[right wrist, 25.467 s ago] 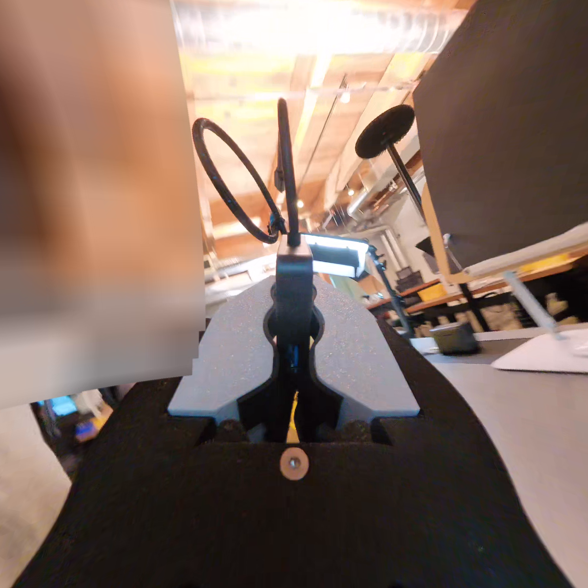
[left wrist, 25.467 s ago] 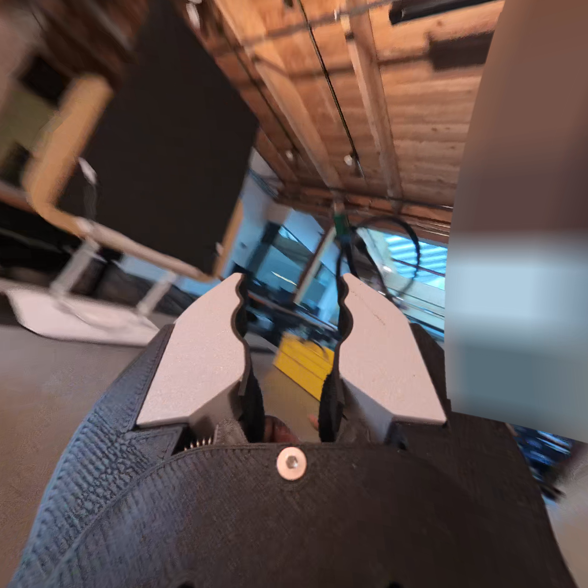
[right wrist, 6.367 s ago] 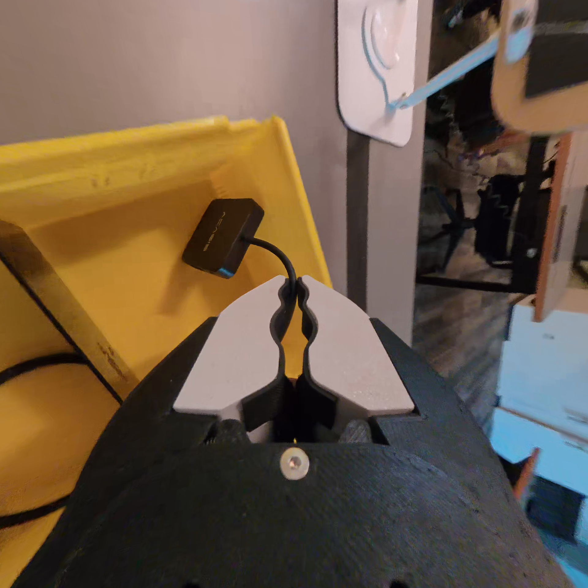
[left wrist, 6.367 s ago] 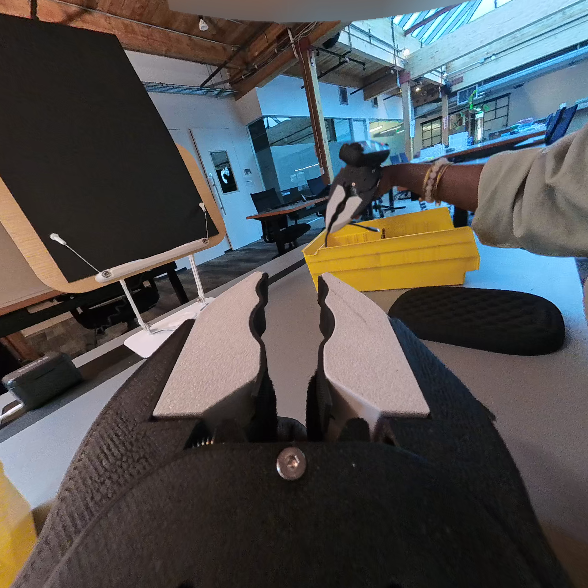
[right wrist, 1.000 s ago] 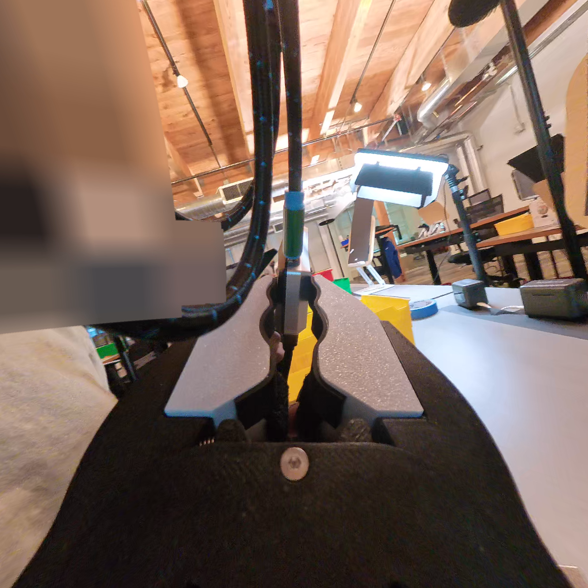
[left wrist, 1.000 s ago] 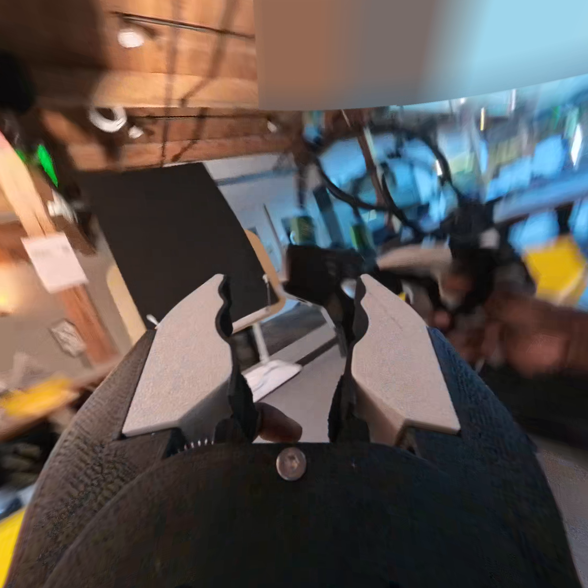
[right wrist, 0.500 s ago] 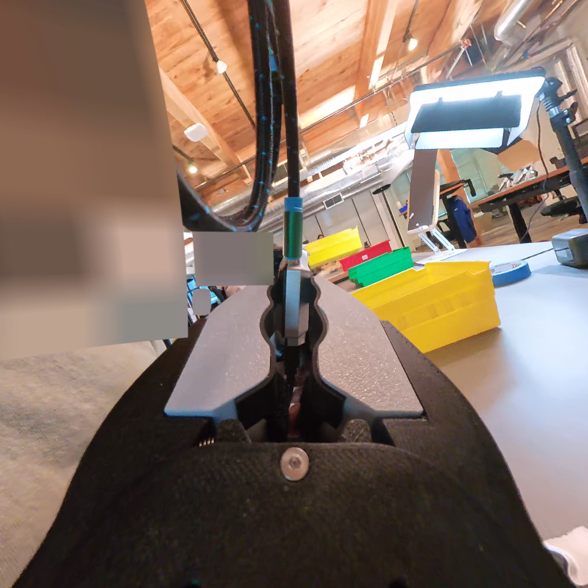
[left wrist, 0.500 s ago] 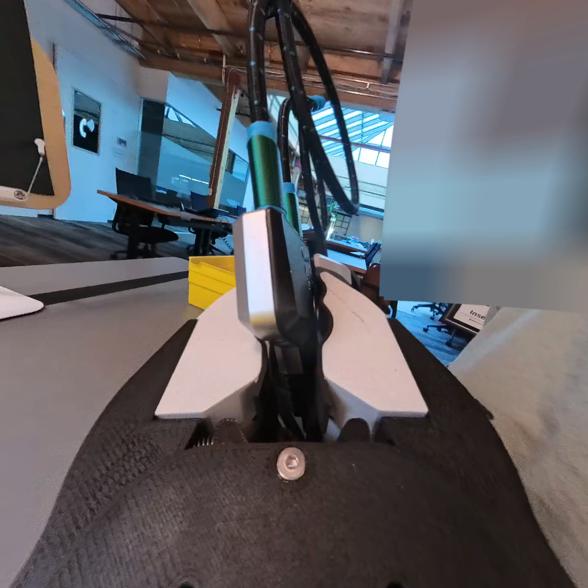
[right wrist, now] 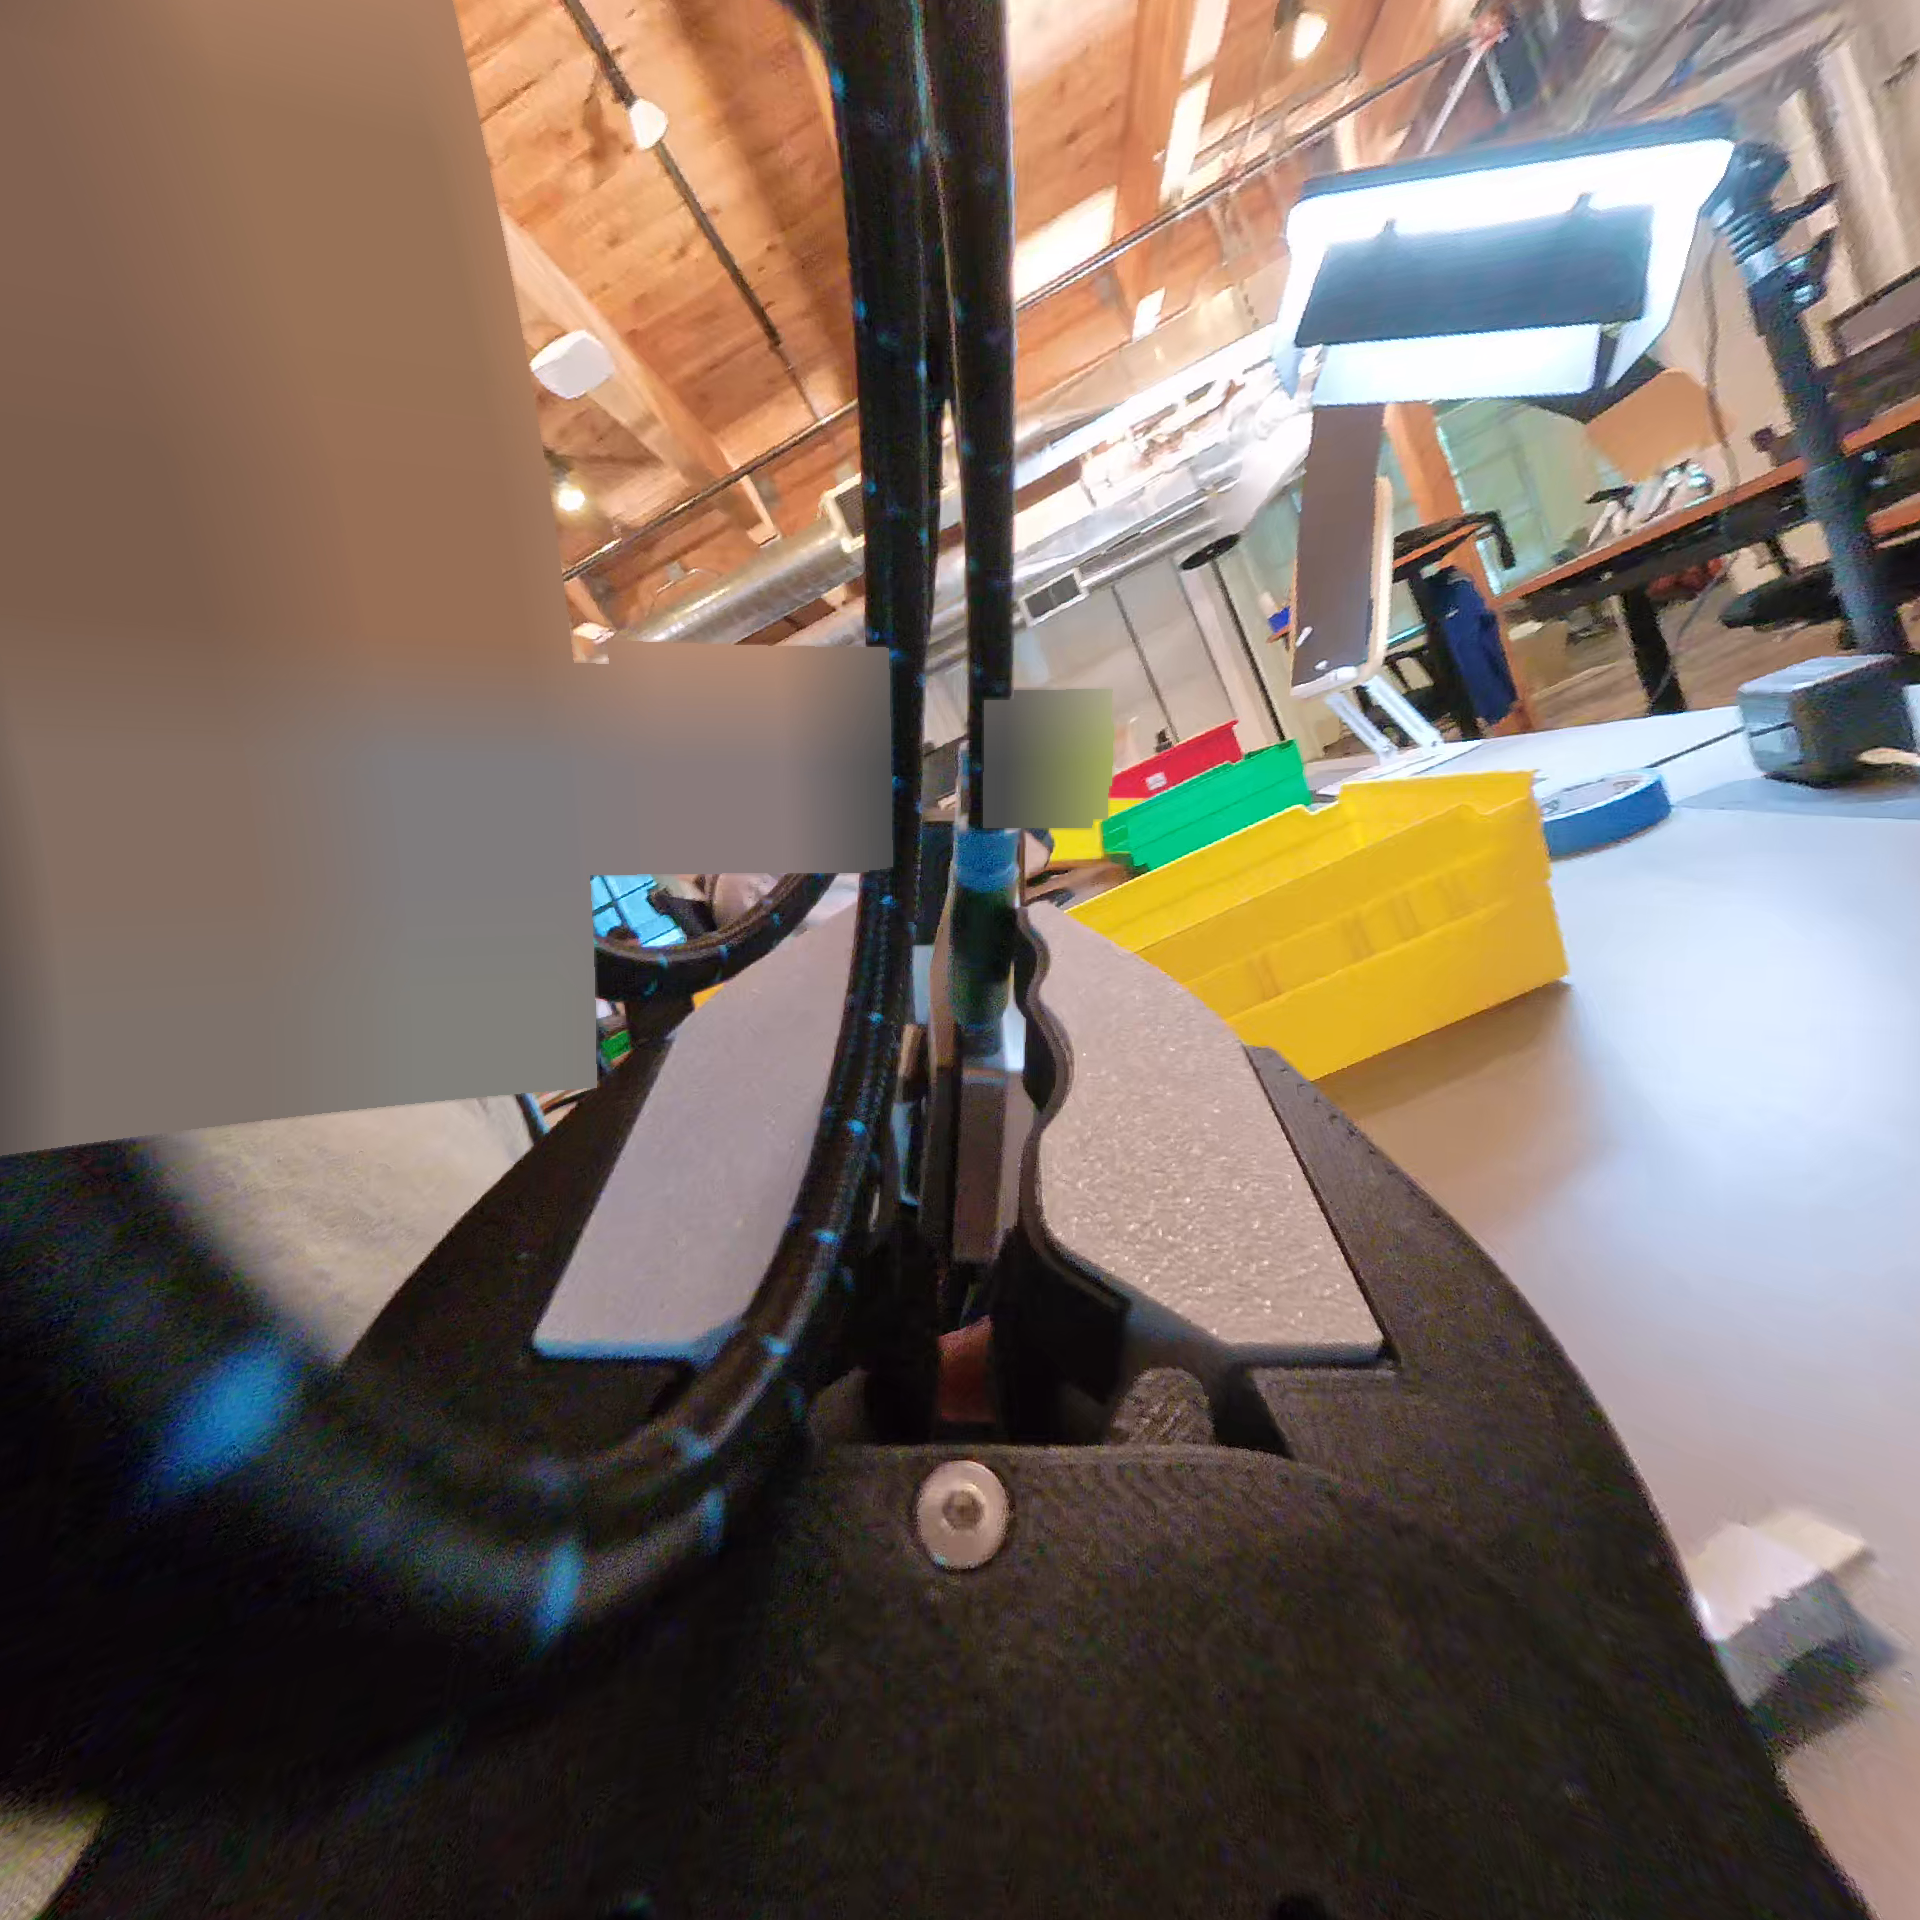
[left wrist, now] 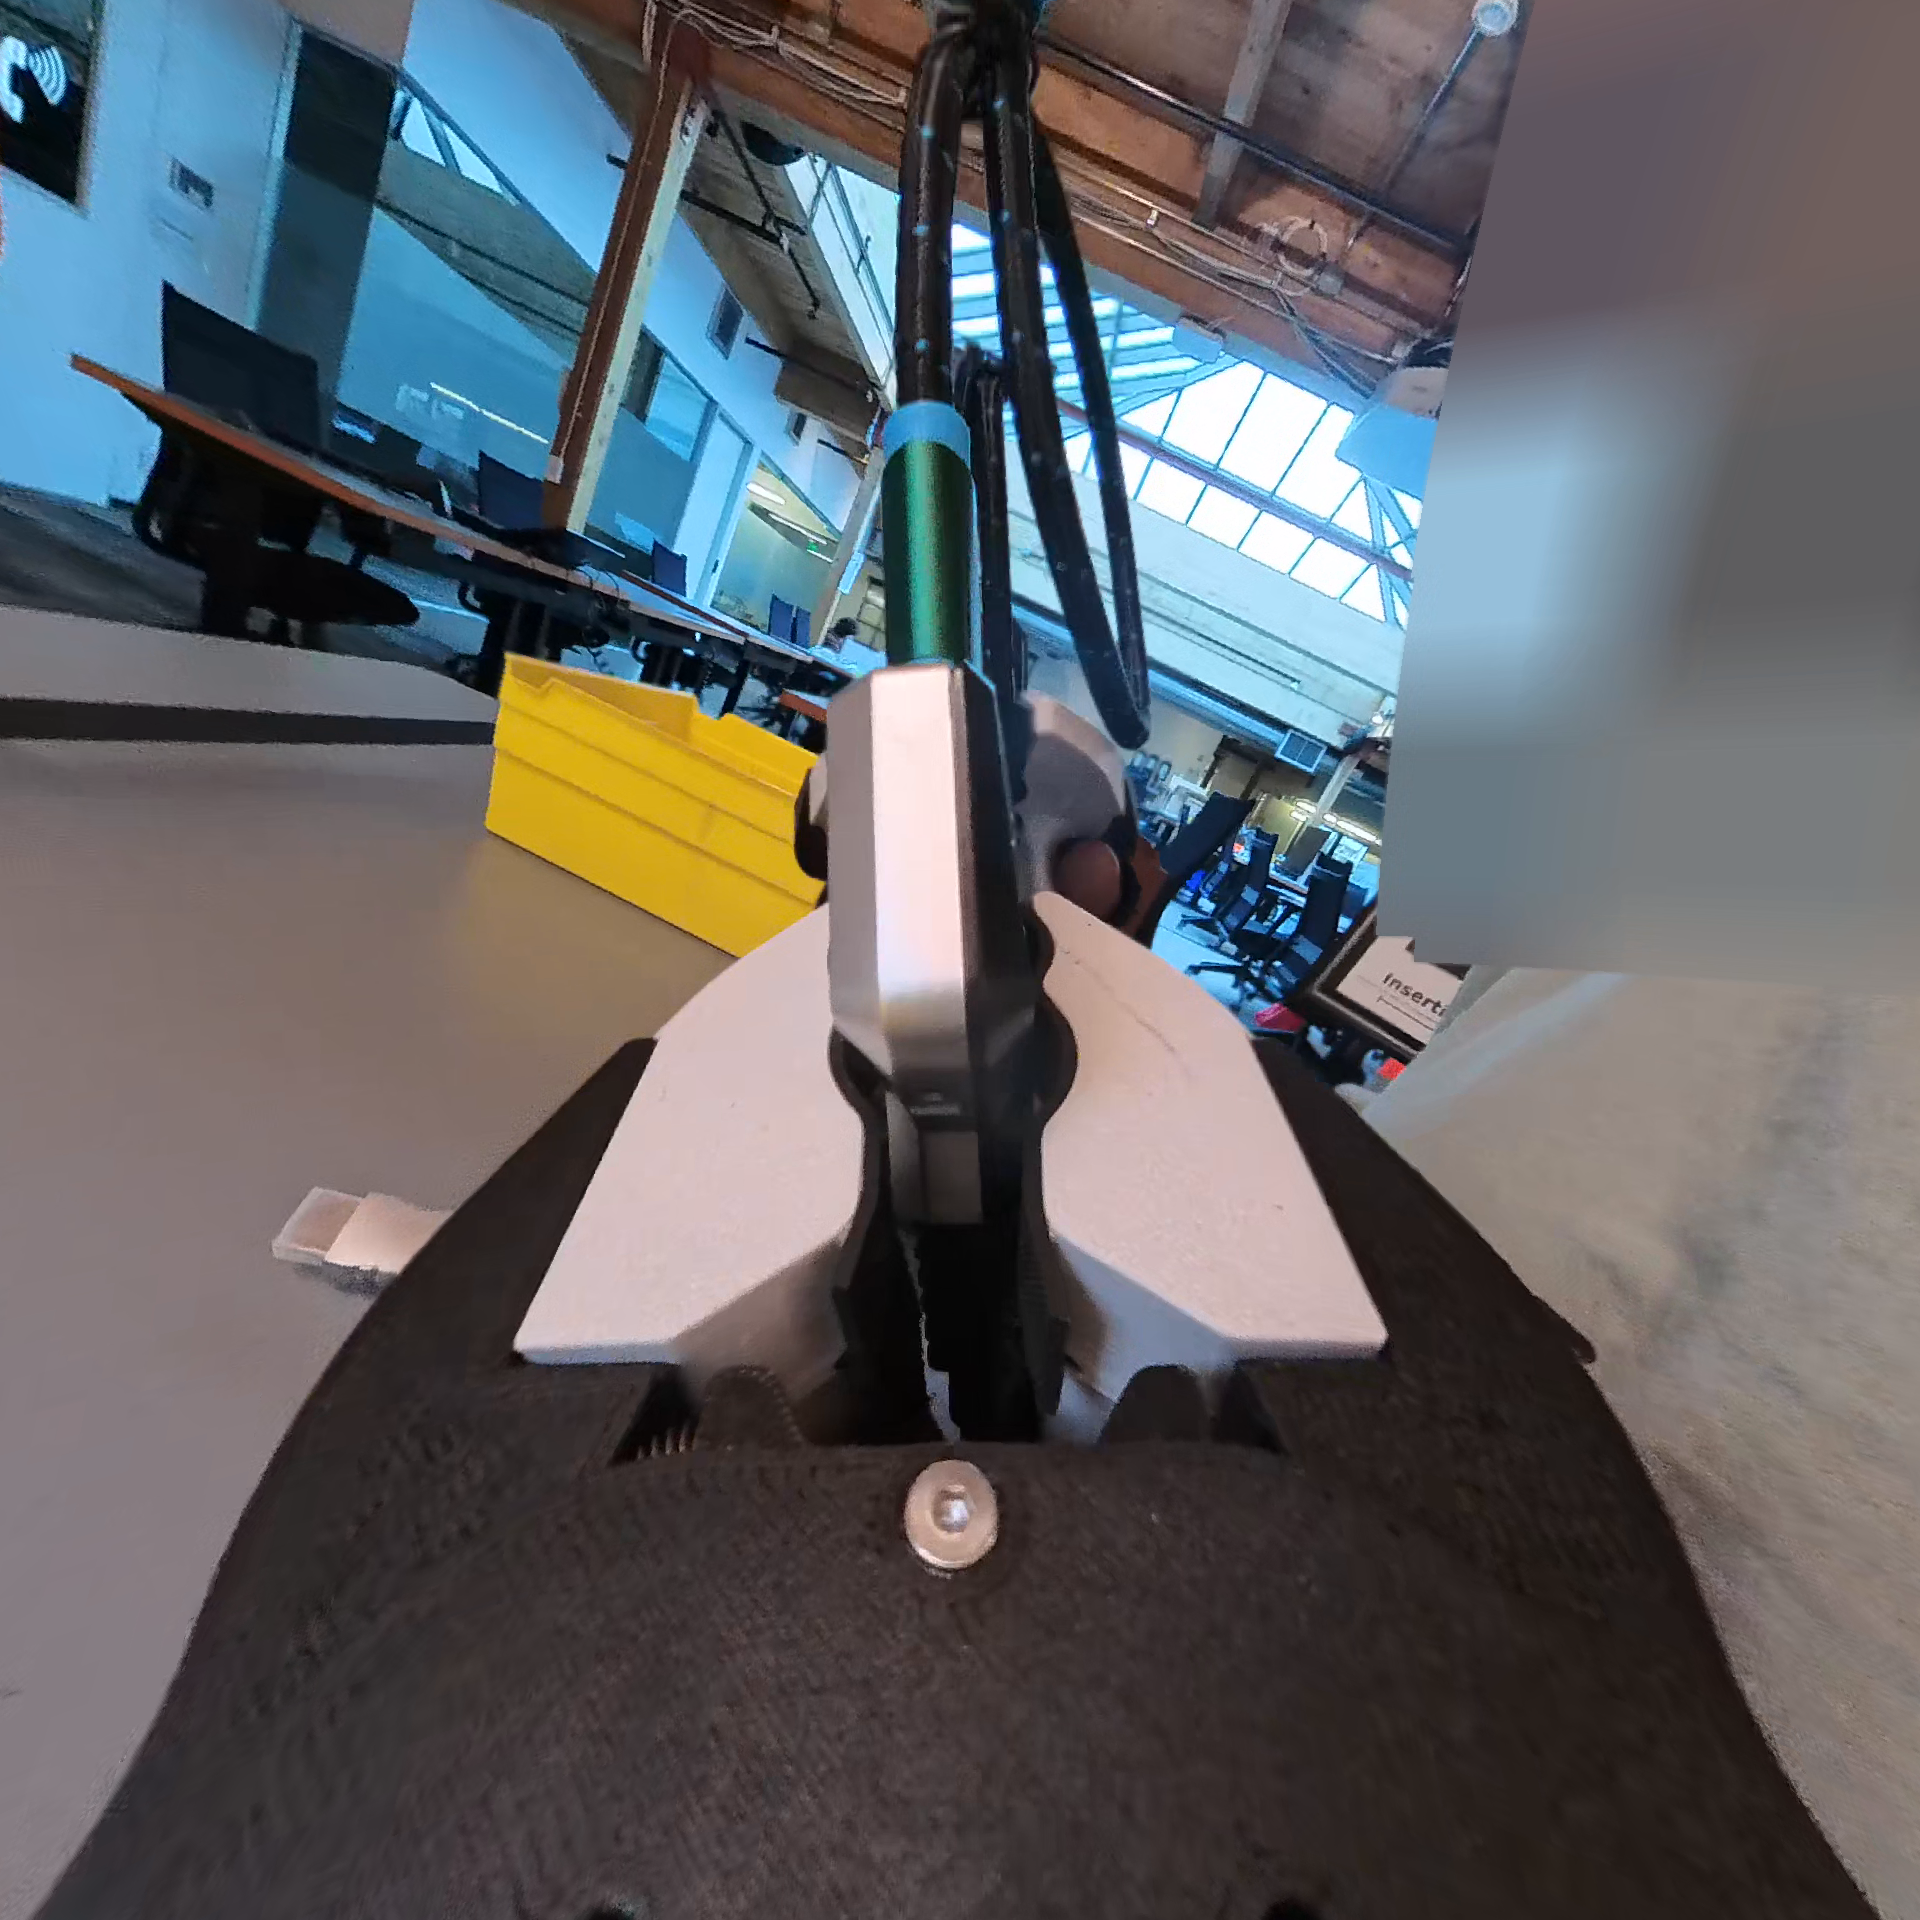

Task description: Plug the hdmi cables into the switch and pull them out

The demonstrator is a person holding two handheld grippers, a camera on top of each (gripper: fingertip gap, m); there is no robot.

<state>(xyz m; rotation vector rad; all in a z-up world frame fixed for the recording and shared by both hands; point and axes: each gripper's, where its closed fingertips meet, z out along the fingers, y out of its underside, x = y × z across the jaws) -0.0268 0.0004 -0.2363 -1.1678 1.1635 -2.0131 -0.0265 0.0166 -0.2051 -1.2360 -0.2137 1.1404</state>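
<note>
1. Grey table [left wrist: 208,987] lies under both tools, and one small pale block [left wrist: 343,1236] rests on it just beside the left gripper [left wrist: 935,935].
2. Nearest to us, the left gripper's tongs are clamped on the one switch [left wrist: 914,935], a silver-and-black slab held upright on its edge. Half a second ago they were already on it.
3. What has just changed is on the other side. The right gripper [right wrist: 935,935] pinched the slab a moment ago, and now its tongs stand apart around it. The left alone carries the switch, so we judge the right free to work a plug.
4. One green-collared plug [left wrist: 925,540] sits in the switch's upper end. We cannot tell whether a second is seated.
5. Braided black cables [right wrist: 894,416] rise from there. We count at least two runs, and one drapes over the right gripper's left finger.
6. Farther right, we count one large yellow bin [right wrist: 1351,935], one green bin [right wrist: 1205,805], one red bin [right wrist: 1174,758] and one blue tape roll [right wrist: 1600,805].
</note>
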